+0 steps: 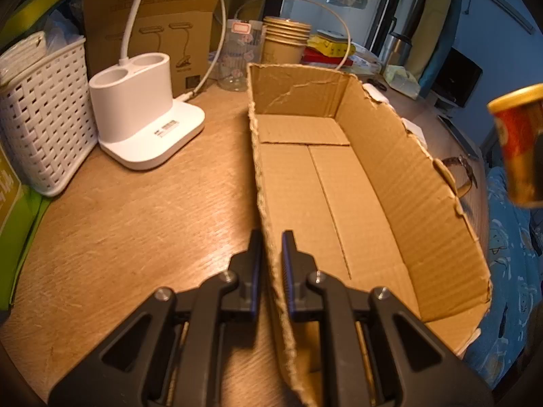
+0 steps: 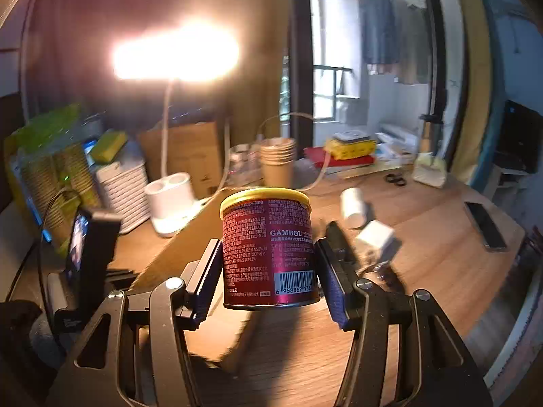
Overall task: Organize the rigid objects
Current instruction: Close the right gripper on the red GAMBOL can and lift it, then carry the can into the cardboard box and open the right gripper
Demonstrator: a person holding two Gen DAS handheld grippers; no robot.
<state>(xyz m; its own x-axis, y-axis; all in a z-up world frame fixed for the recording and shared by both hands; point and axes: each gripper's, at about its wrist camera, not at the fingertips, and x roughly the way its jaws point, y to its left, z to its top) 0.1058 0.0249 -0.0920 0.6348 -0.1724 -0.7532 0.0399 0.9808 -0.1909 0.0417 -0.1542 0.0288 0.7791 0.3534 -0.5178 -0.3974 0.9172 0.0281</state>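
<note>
An open, empty cardboard box [image 1: 339, 183] lies on the wooden desk [image 1: 135, 210]. My left gripper [image 1: 271, 247] is shut on the box's near left wall, one finger on each side of it. My right gripper [image 2: 268, 264] is shut on a dark red can with a yellow lid [image 2: 268, 247], held upright above the desk. The same can [image 1: 519, 142] shows at the right edge of the left wrist view, in the air to the right of the box. The box edge [image 2: 180, 247] shows behind the can in the right wrist view.
A white lamp base [image 1: 142, 115], a white woven basket [image 1: 40, 118] and a stack of paper cups [image 1: 285, 40] stand at the back. A white cylinder [image 2: 353, 207], a white block [image 2: 376, 240], scissors [image 2: 395, 179] and a phone [image 2: 485, 225] lie on the right of the desk.
</note>
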